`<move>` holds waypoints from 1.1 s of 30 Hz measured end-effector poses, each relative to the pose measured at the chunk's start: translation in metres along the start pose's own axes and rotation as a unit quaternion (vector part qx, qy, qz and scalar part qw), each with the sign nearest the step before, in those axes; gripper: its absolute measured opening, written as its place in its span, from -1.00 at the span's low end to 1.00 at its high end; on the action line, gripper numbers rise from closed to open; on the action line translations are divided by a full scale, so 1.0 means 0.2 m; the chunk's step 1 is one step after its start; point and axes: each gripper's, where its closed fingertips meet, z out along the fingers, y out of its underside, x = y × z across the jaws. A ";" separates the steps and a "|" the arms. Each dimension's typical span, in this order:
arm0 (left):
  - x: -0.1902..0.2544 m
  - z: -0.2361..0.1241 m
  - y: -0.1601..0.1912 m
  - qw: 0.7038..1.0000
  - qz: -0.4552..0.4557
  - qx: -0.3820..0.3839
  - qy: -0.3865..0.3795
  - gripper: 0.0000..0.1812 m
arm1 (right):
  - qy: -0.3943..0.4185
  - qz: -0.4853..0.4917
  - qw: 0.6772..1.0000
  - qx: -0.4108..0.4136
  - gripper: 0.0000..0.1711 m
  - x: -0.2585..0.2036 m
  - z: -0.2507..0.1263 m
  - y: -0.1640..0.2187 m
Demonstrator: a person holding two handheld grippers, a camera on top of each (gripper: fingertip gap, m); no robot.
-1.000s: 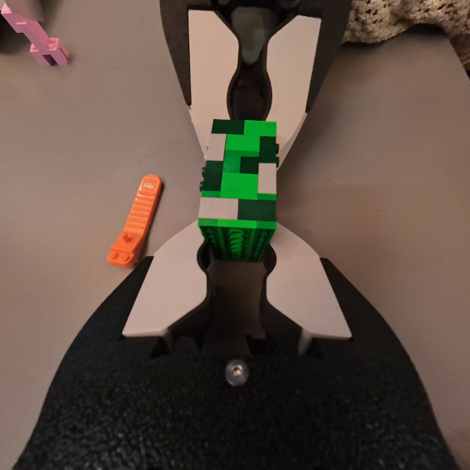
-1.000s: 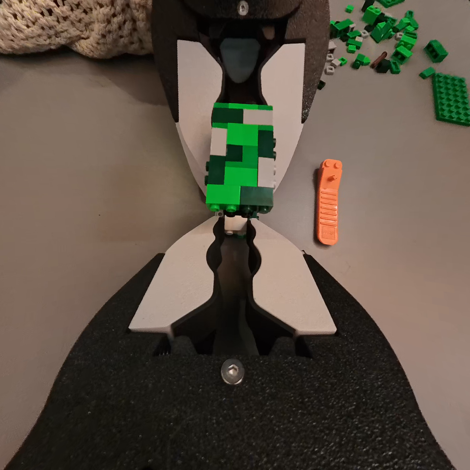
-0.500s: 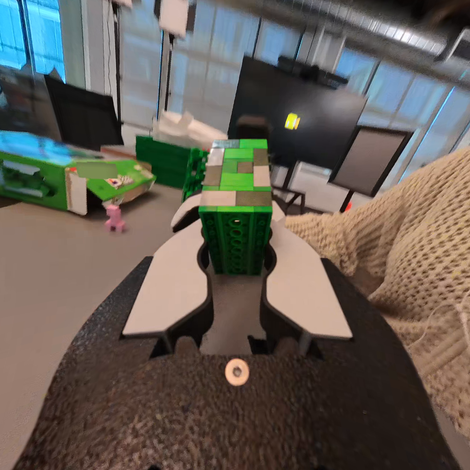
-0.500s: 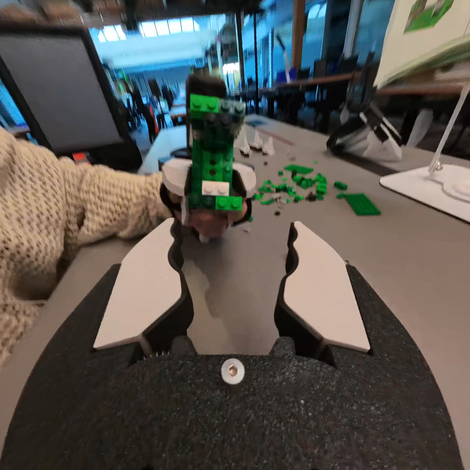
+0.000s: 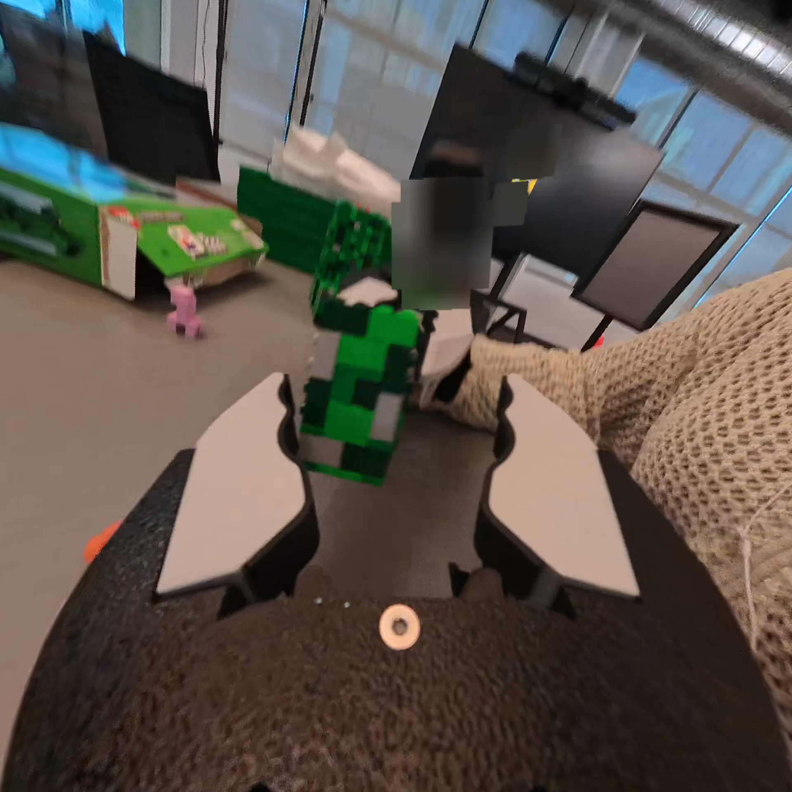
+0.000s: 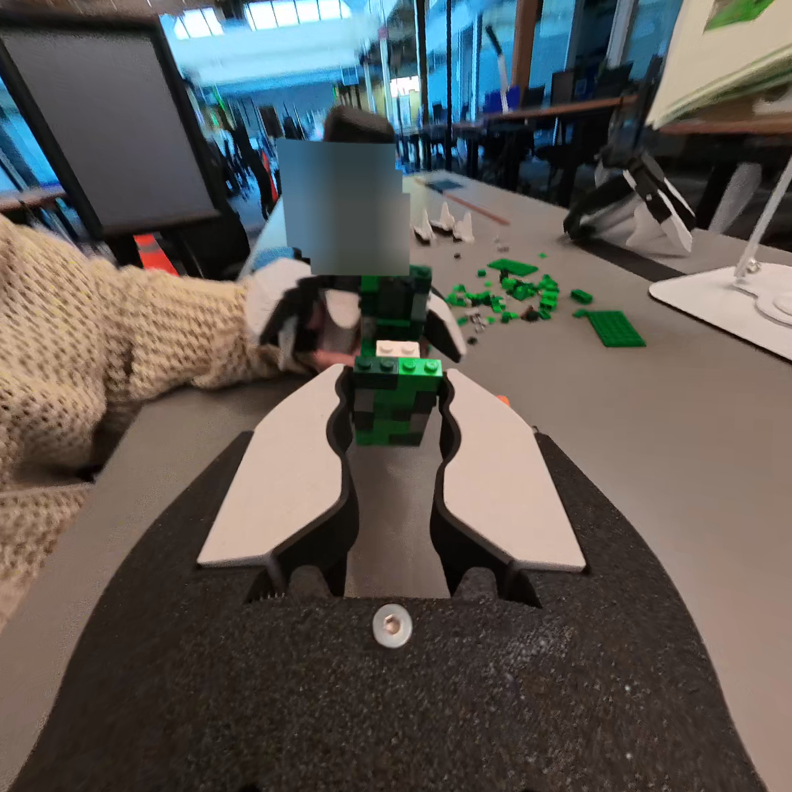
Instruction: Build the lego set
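While the frames are blurry, I see my right gripper (image 6: pixel 394 370) narrowed onto the green block (image 6: pixel 394 411), fingers (image 6: pixel 300 463) against both its sides. My left gripper (image 5: pixel 394 381) is spread wide, and the block (image 5: pixel 360 407) tilts just off its left finger. Both sit over the grey table (image 6: pixel 600 428). Loose bricks (image 6: pixel 518 291) and a green plate (image 6: pixel 615 328) lie far right, and a pink figure (image 5: pixel 184 313) stands far left.

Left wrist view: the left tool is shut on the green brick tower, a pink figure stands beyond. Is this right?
No. The left wrist view shows the left tool open, fingers wide apart beside the green brick tower. The pink figure stands beyond.
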 end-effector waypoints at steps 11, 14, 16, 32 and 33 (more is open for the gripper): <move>-0.04 -0.14 0.10 0.993 0.057 -0.078 -0.062 -0.01 | -0.009 -0.045 0.989 -0.140 -0.57 0.07 -0.16 0.21; -0.05 -0.12 0.14 0.991 0.071 -0.093 -0.068 -0.02 | -0.015 -0.035 0.991 -0.131 -0.57 0.06 -0.15 0.20; -0.05 -0.10 0.17 0.986 0.094 -0.115 -0.079 -0.02 | -0.020 -0.040 0.990 -0.133 -0.57 0.04 -0.13 0.20; -0.04 -0.07 0.18 0.970 0.176 -0.132 -0.106 -0.13 | 0.050 -0.075 0.953 -0.291 -0.19 0.02 -0.33 0.15; -0.04 -0.07 0.18 0.970 0.177 -0.131 -0.106 -0.13 | 0.046 -0.075 0.941 -0.327 -0.19 0.01 -0.35 0.17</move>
